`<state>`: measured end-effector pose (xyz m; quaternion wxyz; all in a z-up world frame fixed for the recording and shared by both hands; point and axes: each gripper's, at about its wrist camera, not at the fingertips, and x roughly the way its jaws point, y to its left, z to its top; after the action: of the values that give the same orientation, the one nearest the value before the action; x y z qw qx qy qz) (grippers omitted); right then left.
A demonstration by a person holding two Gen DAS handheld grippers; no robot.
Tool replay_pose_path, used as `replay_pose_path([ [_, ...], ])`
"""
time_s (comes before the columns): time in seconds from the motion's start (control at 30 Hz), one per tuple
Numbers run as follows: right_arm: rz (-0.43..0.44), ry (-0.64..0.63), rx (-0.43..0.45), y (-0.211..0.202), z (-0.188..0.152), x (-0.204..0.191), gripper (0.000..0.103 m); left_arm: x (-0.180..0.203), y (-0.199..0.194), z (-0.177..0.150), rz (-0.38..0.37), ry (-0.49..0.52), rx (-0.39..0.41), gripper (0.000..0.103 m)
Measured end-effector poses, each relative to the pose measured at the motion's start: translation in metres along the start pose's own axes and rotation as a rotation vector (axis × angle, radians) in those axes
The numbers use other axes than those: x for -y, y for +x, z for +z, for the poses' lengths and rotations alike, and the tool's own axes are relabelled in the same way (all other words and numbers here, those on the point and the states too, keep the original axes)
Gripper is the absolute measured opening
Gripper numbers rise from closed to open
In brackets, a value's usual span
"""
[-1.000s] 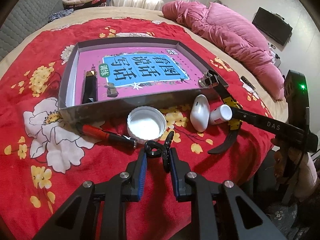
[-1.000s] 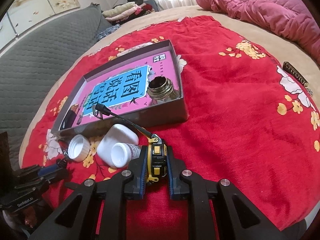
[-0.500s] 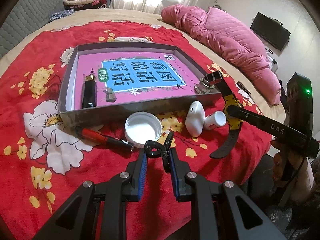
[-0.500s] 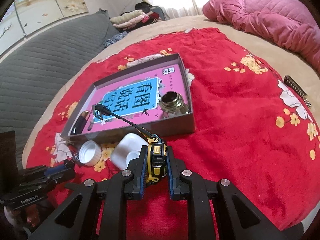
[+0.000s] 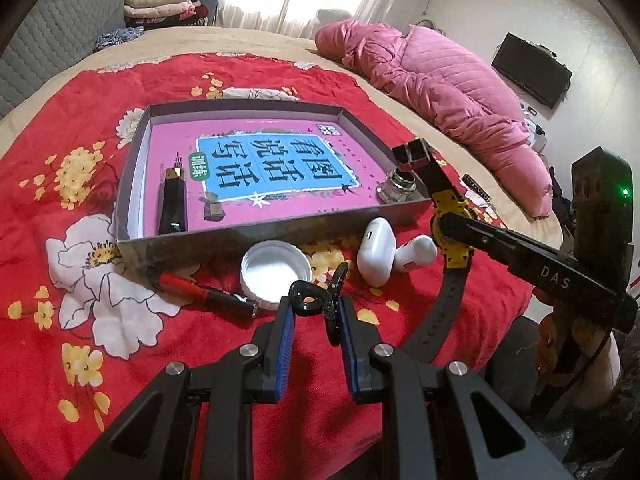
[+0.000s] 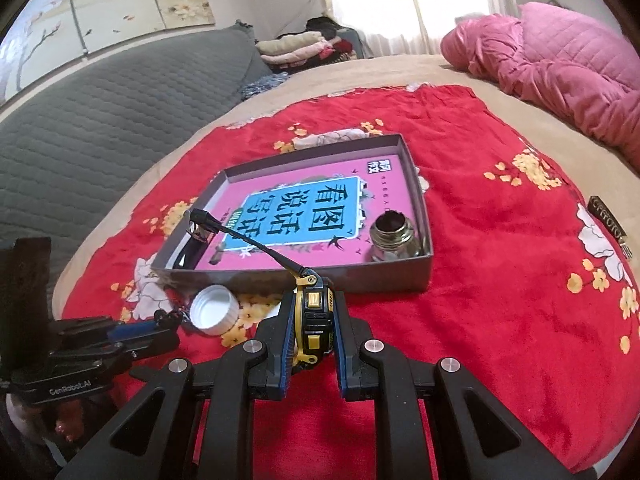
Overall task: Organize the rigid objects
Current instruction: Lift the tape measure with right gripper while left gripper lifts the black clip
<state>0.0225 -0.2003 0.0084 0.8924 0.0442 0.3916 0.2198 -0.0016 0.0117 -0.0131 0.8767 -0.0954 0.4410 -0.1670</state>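
My left gripper [image 5: 316, 314] is shut on a small black clip with a ring [image 5: 310, 298], held low over the red flowered blanket. Just beyond it lie a white cap [image 5: 276, 272], a red and black pen [image 5: 200, 292], a white earbud case [image 5: 376, 252] and a small white bottle [image 5: 416, 252]. My right gripper [image 6: 312, 316] is shut on a yellow and black watch [image 6: 314, 320], lifted off the blanket, its strap [image 6: 248, 240] reaching over the grey box [image 6: 360, 278]. In the box, on a pink book, sit a glass bottle [image 6: 394, 240] and a black lighter [image 5: 172, 204].
A pink quilt [image 5: 440, 80] is heaped at the far right of the bed. A dark narrow bar [image 6: 608, 216] lies near the blanket's right edge. A grey padded headboard [image 6: 100, 120] and folded clothes [image 6: 296, 48] stand behind. A hand [image 5: 560, 352] holds the right gripper.
My right gripper has risen with the watch, and its strap end now hangs over the box's near right corner. The left gripper has stayed put with the clip.
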Motion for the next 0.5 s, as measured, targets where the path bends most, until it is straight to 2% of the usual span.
replay_pose_path([
  [0.5, 0.0, -0.044, 0.022, -0.002, 0.004, -0.01, 0.017, -0.006, -0.007, 0.005, 0.009, -0.008, 0.043, 0.022],
])
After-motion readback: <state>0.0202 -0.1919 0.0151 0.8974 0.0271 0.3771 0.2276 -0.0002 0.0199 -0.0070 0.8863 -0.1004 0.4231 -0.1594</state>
